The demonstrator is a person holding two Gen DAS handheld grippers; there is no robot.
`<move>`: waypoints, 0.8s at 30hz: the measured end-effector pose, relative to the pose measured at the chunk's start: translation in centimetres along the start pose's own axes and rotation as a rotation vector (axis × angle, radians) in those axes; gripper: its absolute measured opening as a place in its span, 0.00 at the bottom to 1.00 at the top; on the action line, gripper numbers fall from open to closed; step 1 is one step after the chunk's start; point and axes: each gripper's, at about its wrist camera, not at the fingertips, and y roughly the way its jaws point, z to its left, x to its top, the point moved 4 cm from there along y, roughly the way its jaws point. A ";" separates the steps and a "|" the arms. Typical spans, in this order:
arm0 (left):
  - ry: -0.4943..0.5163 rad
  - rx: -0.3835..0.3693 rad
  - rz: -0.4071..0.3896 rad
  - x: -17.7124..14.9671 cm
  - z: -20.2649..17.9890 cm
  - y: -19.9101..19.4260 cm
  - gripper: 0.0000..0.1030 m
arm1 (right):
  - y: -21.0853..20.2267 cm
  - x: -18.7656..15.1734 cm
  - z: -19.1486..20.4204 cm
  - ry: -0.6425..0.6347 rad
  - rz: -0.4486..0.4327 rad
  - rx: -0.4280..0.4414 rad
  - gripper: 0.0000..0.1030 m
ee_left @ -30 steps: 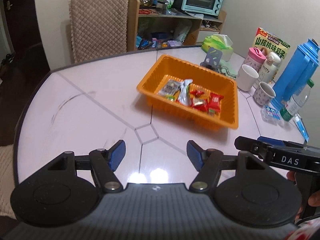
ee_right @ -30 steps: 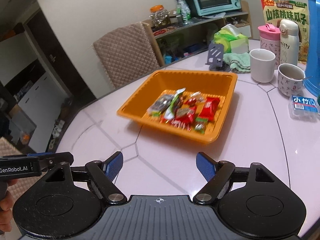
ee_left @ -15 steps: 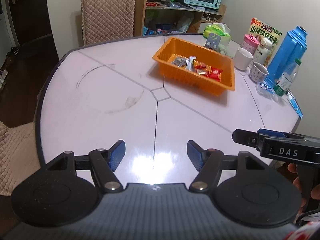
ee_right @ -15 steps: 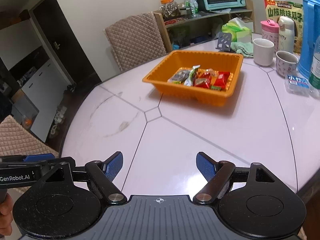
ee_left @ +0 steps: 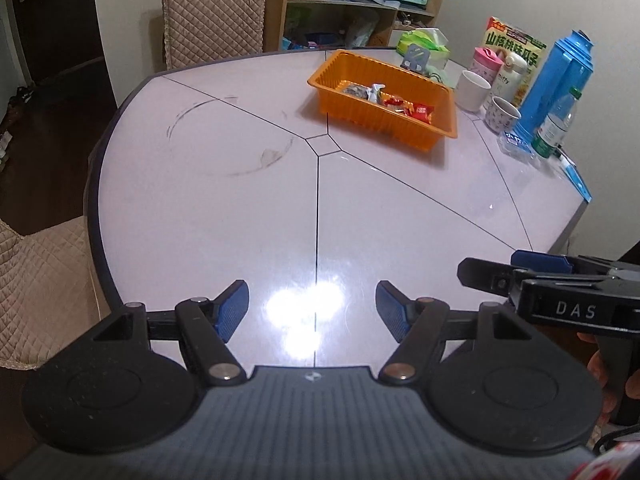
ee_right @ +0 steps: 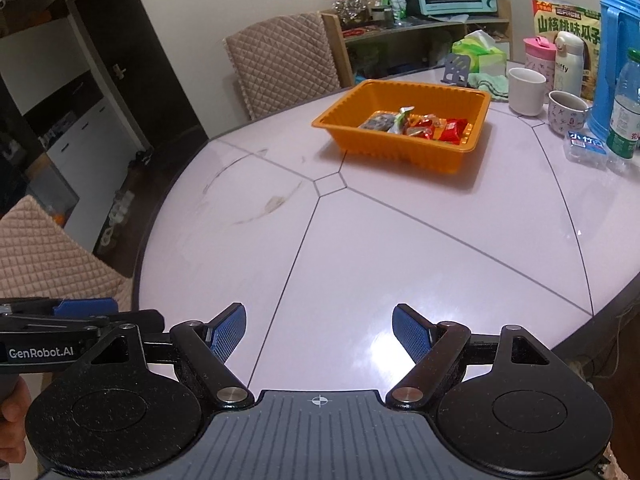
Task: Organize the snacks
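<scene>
both the left gripper (ee_left: 313, 310) and right gripper (ee_right: 319, 330) are hanging over the near tabletop (ee_right: 400, 240) edge with fingers spread and nothing in them, well apart from the orange tray (ee_right: 404, 148) where the snacks (ee_right: 416, 125) are lying (apparently sorted); i'm seeing none outside it, so little is remaining.

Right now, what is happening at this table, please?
A person holds a gripper in each hand at the near edge of the table. The left gripper and the right gripper are both open and hold nothing. The snacks lie together in the orange tray further across the table, out of the fingers' touch. Mugs, a bottle and a blue thermos stand beside the tray on the right.
</scene>
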 end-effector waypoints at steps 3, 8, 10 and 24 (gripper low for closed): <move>-0.002 -0.001 0.005 -0.7 0.4 -0.4 0.66 | -0.1 -0.8 0.7 -0.013 0.010 0.000 0.78; -0.002 0.000 0.014 -1.3 0.7 -0.8 0.66 | -0.4 -1.8 1.3 -0.023 0.018 0.000 0.78; 0.000 -0.003 0.013 -1.5 0.7 -0.9 0.66 | -0.6 -1.9 1.4 -0.023 0.018 -0.002 0.78; 0.012 -0.014 0.004 -1.9 0.7 -1.5 0.66 | -0.9 -2.5 1.7 -0.021 0.014 -0.014 0.78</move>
